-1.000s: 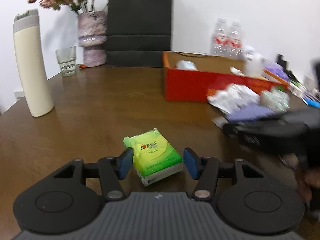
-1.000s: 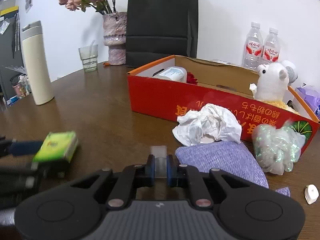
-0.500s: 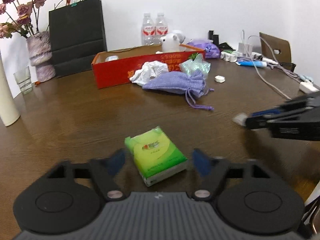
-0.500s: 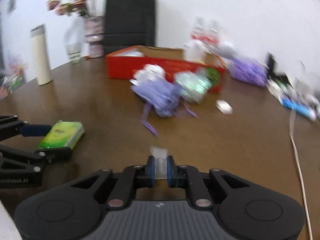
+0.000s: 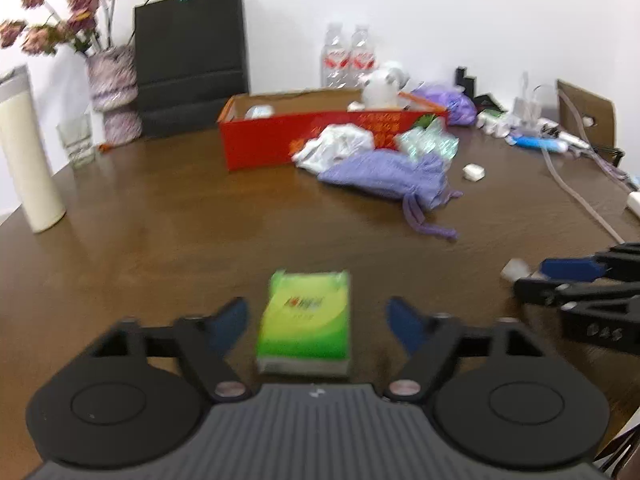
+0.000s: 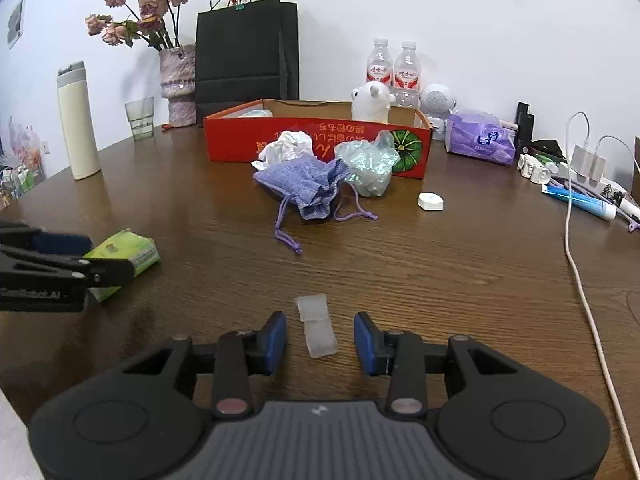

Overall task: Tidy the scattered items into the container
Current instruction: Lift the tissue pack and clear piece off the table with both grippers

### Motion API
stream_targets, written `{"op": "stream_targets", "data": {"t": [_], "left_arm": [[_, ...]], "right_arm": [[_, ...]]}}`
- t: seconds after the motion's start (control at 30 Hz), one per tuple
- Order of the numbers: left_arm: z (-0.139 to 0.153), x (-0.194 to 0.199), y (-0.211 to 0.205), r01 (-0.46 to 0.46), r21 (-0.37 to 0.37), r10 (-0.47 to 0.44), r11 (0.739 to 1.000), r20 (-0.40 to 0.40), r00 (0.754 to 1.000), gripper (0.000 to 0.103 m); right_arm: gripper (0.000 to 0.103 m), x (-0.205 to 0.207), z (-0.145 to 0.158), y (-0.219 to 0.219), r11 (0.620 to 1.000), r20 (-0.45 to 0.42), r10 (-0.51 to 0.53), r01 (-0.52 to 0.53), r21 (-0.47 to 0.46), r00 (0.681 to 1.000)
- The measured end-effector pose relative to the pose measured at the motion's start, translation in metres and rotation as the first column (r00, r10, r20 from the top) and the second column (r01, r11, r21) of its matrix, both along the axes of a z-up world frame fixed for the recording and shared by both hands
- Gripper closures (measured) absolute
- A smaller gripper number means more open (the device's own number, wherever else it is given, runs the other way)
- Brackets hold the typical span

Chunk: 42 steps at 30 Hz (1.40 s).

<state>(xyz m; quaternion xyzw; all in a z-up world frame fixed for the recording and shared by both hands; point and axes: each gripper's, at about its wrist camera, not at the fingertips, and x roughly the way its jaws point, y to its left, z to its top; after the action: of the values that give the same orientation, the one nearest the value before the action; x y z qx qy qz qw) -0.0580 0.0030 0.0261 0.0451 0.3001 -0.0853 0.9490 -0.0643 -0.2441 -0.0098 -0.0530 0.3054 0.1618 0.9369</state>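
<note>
A green tissue pack (image 5: 306, 322) lies on the brown table between the open fingers of my left gripper (image 5: 318, 320); it also shows in the right wrist view (image 6: 124, 256). A small translucent plastic case (image 6: 316, 330) lies on the table between the open fingers of my right gripper (image 6: 320, 344). The red cardboard box (image 6: 316, 140) stands at the back with a white plush toy (image 6: 370, 102) inside. In front of it lie a purple drawstring pouch (image 6: 308, 188), crumpled white paper (image 6: 288, 146), a shiny plastic bag (image 6: 368, 166) and a small white object (image 6: 430, 201).
A cream flask (image 6: 78, 120), a glass (image 6: 140, 120), a flower vase (image 6: 178, 84) and a black paper bag (image 6: 246, 52) stand at the back left. Water bottles (image 6: 394, 68), a purple packet (image 6: 480, 142), chargers and a white cable (image 6: 580, 272) are at the right.
Both grippers pulled back from the box towards the near table edge. The right gripper opened and let go of the translucent case. The left gripper opened wider around the tissue pack.
</note>
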Motion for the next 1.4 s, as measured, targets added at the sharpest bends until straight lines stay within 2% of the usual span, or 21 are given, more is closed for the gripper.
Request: {"op": "stream_targets", "data": {"t": [0.07, 0.1, 0.13, 0.17, 0.37, 0.5, 0.57, 0.6, 0.67, 0.7, 0.83, 0.9, 1.1, 1.23, 1.4], "left_arm": [[-0.002, 0.008, -0.004, 0.001, -0.003, -0.001, 1.000, -0.022, 1.000, 0.033], [-0.003, 0.011, -0.005, -0.012, 0.002, 0.012, 1.000, -0.037, 0.999, 0.051], [-0.005, 0.014, -0.005, -0.026, 0.004, 0.026, 1.000, -0.048, 0.999, 0.055], [-0.005, 0.014, -0.004, -0.036, -0.004, 0.036, 0.999, -0.053, 0.998, 0.055], [-0.004, 0.002, -0.005, -0.101, -0.061, 0.098, 0.993, -0.047, 0.994, 0.056], [-0.007, -0.001, -0.007, -0.111, -0.029, 0.110, 0.993, -0.040, 0.993, 0.039], [-0.009, 0.001, -0.004, -0.105, -0.029, 0.103, 0.994, -0.046, 0.994, 0.036], [-0.010, 0.002, -0.003, -0.102, -0.034, 0.100, 0.994, -0.052, 0.994, 0.037], [-0.012, 0.004, -0.002, -0.104, -0.033, 0.103, 0.994, -0.049, 0.994, 0.052], [-0.013, 0.004, -0.002, -0.107, -0.024, 0.106, 0.994, -0.041, 0.994, 0.057], [-0.011, 0.001, 0.001, -0.152, -0.094, 0.151, 0.984, -0.017, 0.988, 0.058], [-0.006, -0.006, -0.001, -0.188, -0.090, 0.192, 0.978, 0.032, 0.981, 0.058], [0.014, -0.034, -0.016, -0.210, -0.087, 0.222, 0.974, 0.178, 0.959, 0.058], [0.019, -0.048, -0.020, -0.199, -0.100, 0.215, 0.975, 0.203, 0.955, 0.058], [0.023, -0.055, -0.024, -0.182, -0.113, 0.203, 0.977, 0.219, 0.954, 0.058]], "right_arm": [[0.068, 0.004, -0.001, 0.002, 1.000, 0.003, 0.003, -0.003, 0.007, 1.000], [0.068, 0.006, -0.001, 0.003, 1.000, 0.005, 0.005, -0.005, 0.009, 1.000], [0.069, 0.008, -0.002, 0.005, 1.000, 0.008, 0.011, -0.011, 0.007, 1.000], [0.074, 0.009, -0.002, 0.006, 1.000, 0.014, 0.017, -0.017, 0.003, 1.000], [0.088, 0.010, -0.003, 0.017, 0.999, 0.041, 0.017, -0.015, -0.047, 0.999], [0.089, 0.009, -0.002, 0.014, 0.999, 0.035, 0.009, -0.007, -0.036, 0.999], [0.086, 0.008, -0.002, 0.012, 0.999, 0.034, 0.000, 0.001, -0.033, 0.999], [0.086, 0.008, -0.002, 0.012, 0.999, 0.035, -0.001, 0.002, -0.034, 0.999], [0.084, 0.007, -0.003, 0.012, 0.999, 0.038, 0.007, -0.006, -0.040, 0.999], [0.084, 0.007, -0.003, 0.013, 0.999, 0.041, 0.015, -0.013, -0.043, 0.999], [0.092, 0.010, -0.003, 0.015, 0.999, 0.059, 0.015, -0.012, -0.051, 0.998], [0.098, 0.009, 0.000, 0.014, 0.999, 0.065, 0.015, -0.012, -0.040, 0.998], [0.098, -0.010, 0.024, 0.014, 0.999, 0.150, -0.007, -0.001, 0.054, 0.989], [0.098, -0.027, 0.038, 0.012, 0.996, 0.209, -0.020, 0.002, 0.087, 0.978], [0.098, -0.036, 0.049, -0.001, 0.990, 0.229, -0.058, 0.027, 0.138, 0.972]]}}
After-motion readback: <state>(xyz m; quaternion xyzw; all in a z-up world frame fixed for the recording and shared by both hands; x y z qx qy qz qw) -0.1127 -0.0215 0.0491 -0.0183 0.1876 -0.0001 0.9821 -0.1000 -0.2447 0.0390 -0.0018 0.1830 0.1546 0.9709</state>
